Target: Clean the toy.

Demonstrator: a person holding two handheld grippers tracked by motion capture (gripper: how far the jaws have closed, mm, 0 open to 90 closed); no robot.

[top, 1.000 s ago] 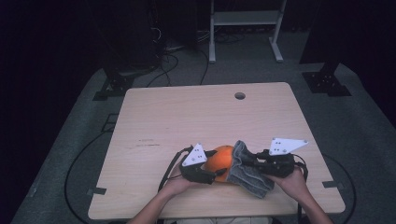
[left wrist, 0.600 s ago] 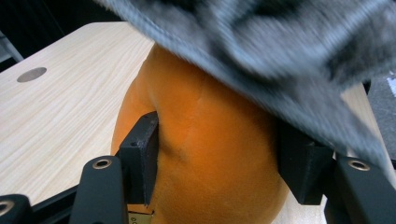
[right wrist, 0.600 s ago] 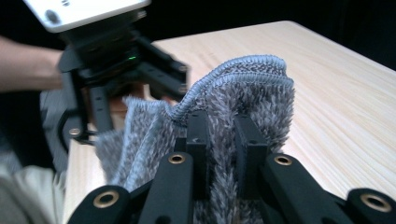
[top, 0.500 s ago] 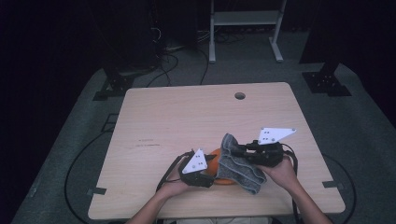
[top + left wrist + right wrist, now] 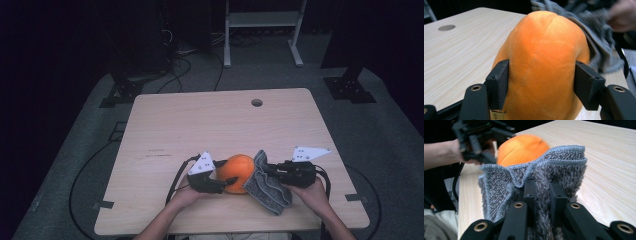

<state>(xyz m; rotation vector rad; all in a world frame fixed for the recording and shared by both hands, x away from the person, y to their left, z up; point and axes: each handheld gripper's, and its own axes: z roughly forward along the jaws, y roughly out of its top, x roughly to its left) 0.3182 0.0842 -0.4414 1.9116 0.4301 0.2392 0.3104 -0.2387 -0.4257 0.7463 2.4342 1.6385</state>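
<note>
Pale wooden worktop (image 5: 200, 130) with a cable hole (image 5: 257, 102) on grey carpet (image 5: 385, 150) in a dark room; left tool (image 5: 541, 82) clamps an orange plush (image 5: 544, 57), jaws just reopening slightly; right tool (image 5: 543, 195) pinches a grey cloth (image 5: 499, 187).

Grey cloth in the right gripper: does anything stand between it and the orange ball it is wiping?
Nothing visible does. The grey cloth, pinched in the right gripper, lies against the orange ball, which the left gripper clamps by its sides.

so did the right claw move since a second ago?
Yes. In the high view the right claw, shut on the grey cloth, has dipped toward the table's near edge, away from the cable hole.
</note>
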